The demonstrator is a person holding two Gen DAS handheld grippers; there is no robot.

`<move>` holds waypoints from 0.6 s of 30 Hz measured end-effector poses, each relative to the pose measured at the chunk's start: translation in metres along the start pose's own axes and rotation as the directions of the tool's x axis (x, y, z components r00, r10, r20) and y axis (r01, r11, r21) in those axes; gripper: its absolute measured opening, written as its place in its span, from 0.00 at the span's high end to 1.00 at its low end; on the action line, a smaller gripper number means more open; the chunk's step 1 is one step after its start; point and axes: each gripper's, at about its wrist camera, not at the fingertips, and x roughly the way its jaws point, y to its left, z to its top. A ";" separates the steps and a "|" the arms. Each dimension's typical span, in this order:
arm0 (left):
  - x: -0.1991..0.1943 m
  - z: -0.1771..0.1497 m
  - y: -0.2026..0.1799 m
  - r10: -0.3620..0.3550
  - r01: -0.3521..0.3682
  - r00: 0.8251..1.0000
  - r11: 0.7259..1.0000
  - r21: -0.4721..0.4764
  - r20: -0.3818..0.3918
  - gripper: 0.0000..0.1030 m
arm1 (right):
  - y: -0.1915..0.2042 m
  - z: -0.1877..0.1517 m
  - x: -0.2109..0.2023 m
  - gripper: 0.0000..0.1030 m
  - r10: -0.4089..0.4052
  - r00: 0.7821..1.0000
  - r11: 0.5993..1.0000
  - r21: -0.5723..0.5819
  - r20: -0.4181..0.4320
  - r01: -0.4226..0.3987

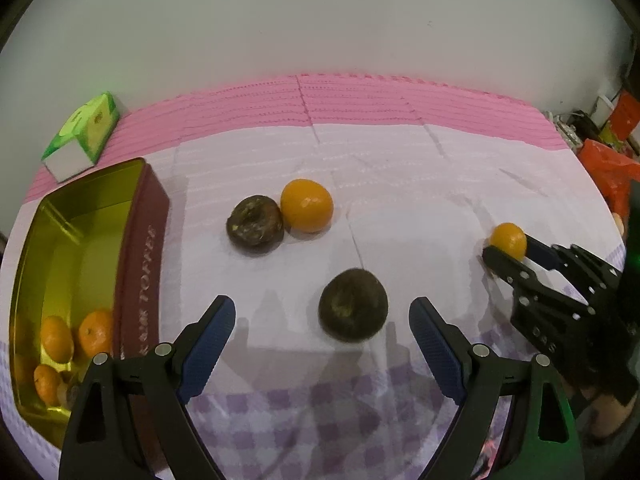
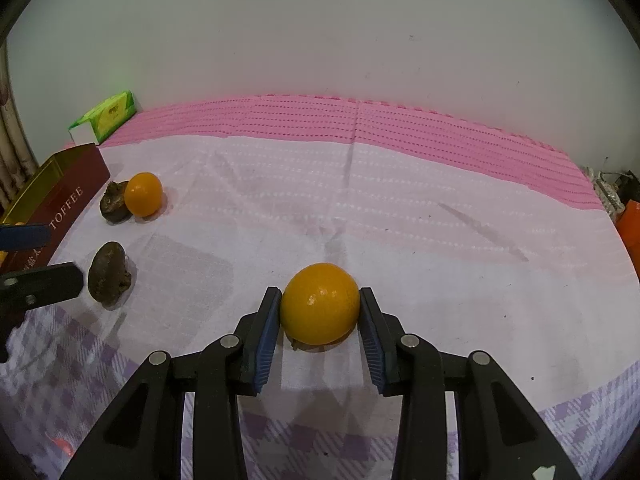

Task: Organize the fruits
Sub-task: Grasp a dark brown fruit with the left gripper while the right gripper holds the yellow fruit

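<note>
My right gripper (image 2: 320,294) is shut on an orange (image 2: 320,304) that rests on the white cloth; the same grip shows at the right of the left wrist view, gripper (image 1: 508,246) on orange (image 1: 509,240). My left gripper (image 1: 322,308) is open, with a dark brown fruit (image 1: 353,306) lying just ahead between its fingers, untouched. Farther back another dark fruit (image 1: 256,220) touches a second orange (image 1: 307,205). At the left stands an open gold-lined tin (image 1: 140,208) holding several small oranges (image 1: 94,336). In the right wrist view the left gripper (image 2: 64,256) is beside the near dark fruit (image 2: 109,272).
A green tissue box (image 1: 88,128) sits at the back left on the pink mat (image 1: 360,100), against the wall. Orange bags and clutter (image 1: 608,168) lie past the table's right edge. The tin (image 2: 68,200) reads TOFFEE on its maroon side.
</note>
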 end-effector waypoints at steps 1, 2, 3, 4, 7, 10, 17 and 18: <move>0.002 0.001 -0.002 -0.002 0.002 1.000 1.000 0.002 -0.005 0.15 | 0.000 0.001 0.001 0.66 0.002 1.000 1.000 0.002 0.000 -0.002; 0.005 0.002 -0.003 -0.004 0.004 1.000 1.000 0.003 -0.010 0.15 | 0.000 0.001 0.001 0.66 0.003 1.000 1.000 0.004 0.000 -0.003; 0.008 0.003 -0.002 -0.005 0.005 1.000 1.000 0.001 -0.015 0.16 | -0.001 0.001 0.001 0.66 0.006 1.000 1.000 0.006 0.000 -0.006; 0.010 0.003 -0.003 -0.008 0.008 1.000 1.000 0.000 -0.018 0.17 | -0.001 0.001 0.001 0.66 0.008 1.000 1.000 0.008 0.000 -0.008; 0.017 0.003 -0.004 -0.015 0.015 0.999 1.000 -0.006 -0.033 0.25 | -0.002 0.001 0.003 0.66 0.013 1.000 1.000 0.011 -0.009 -0.013; 0.022 0.003 -0.004 -0.017 0.017 0.999 1.000 -0.007 -0.045 0.31 | -0.002 0.001 0.004 0.66 0.016 1.000 1.000 0.015 -0.012 -0.016; 0.031 0.001 -0.006 -0.058 0.057 0.996 0.998 -0.014 -0.068 0.51 | -0.001 0.001 0.005 0.66 0.015 1.000 1.000 0.015 -0.012 -0.015; 0.031 0.001 -0.007 -0.062 0.061 0.996 0.998 -0.012 -0.068 0.55 | -0.002 0.001 0.005 0.66 0.015 1.000 1.000 0.016 -0.013 -0.015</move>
